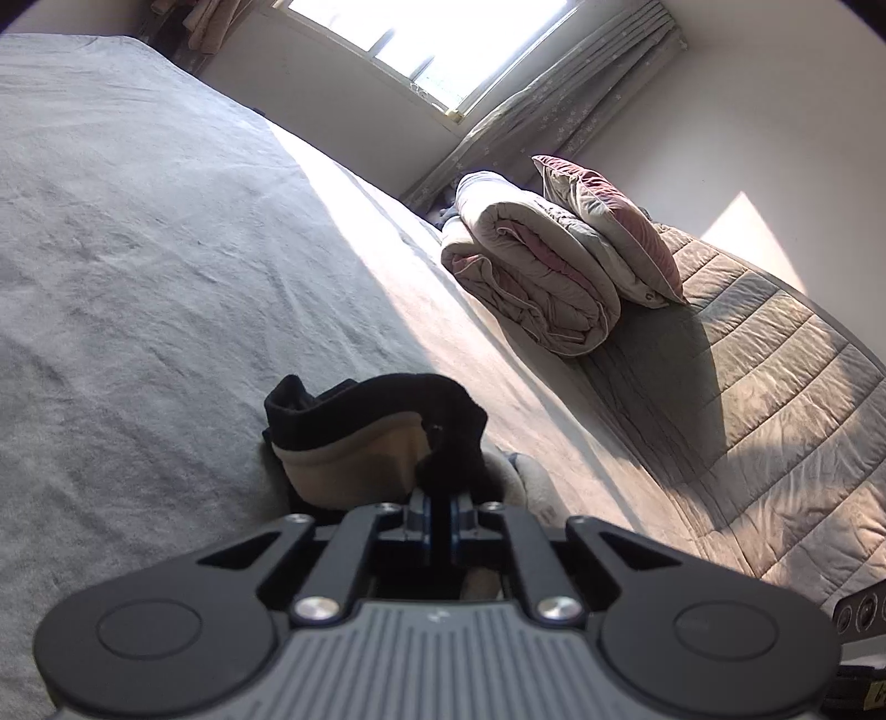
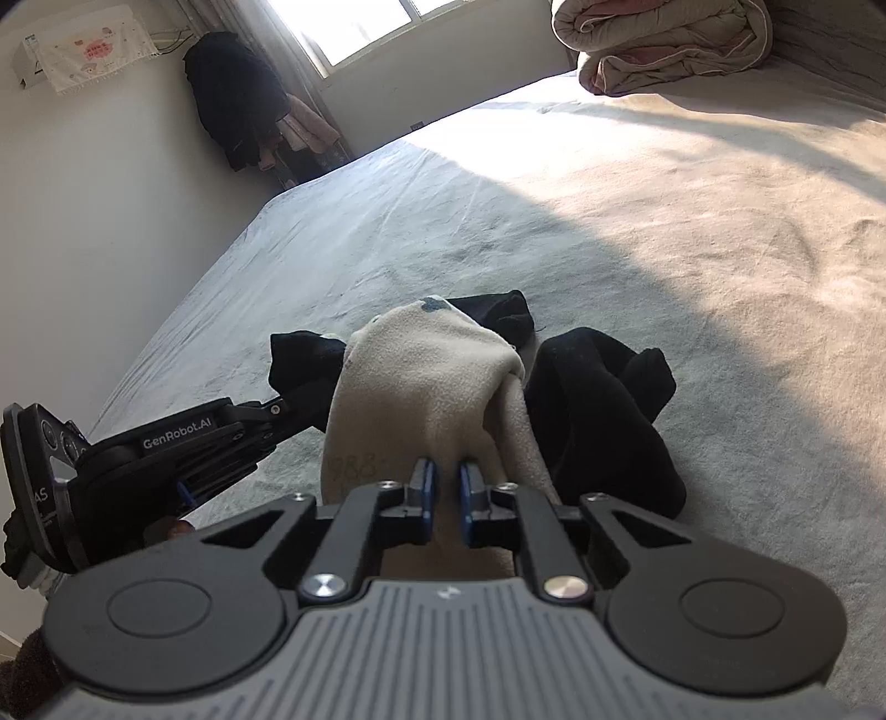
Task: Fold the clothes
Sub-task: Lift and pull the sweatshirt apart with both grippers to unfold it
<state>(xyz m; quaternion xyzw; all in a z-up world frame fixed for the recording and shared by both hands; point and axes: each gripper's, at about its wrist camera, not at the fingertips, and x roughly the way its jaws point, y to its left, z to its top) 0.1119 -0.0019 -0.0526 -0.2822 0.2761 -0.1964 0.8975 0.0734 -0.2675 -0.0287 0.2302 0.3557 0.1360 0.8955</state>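
A beige fleece garment with black trim (image 2: pixel 426 376) lies bunched on the grey bed sheet (image 2: pixel 443 221). In the left wrist view its black edge (image 1: pixel 387 404) arches over the beige fleece (image 1: pixel 354 459). My left gripper (image 1: pixel 441 493) is shut on that black edge. From the right wrist view the left gripper (image 2: pixel 307 396) reaches in from the left onto black fabric. My right gripper (image 2: pixel 447 476) is closed on a thick fold of the beige fleece, pads a little apart. More black cloth (image 2: pixel 603 410) is heaped just right of it.
A rolled quilt (image 1: pixel 531 277) with a pillow (image 1: pixel 609 227) on top sits at the head of the bed beside a quilted cover (image 1: pixel 764 399). Dark clothes (image 2: pixel 232 94) hang in the corner by the window (image 2: pixel 354 22). The sheet (image 1: pixel 138 221) stretches wide around the garment.
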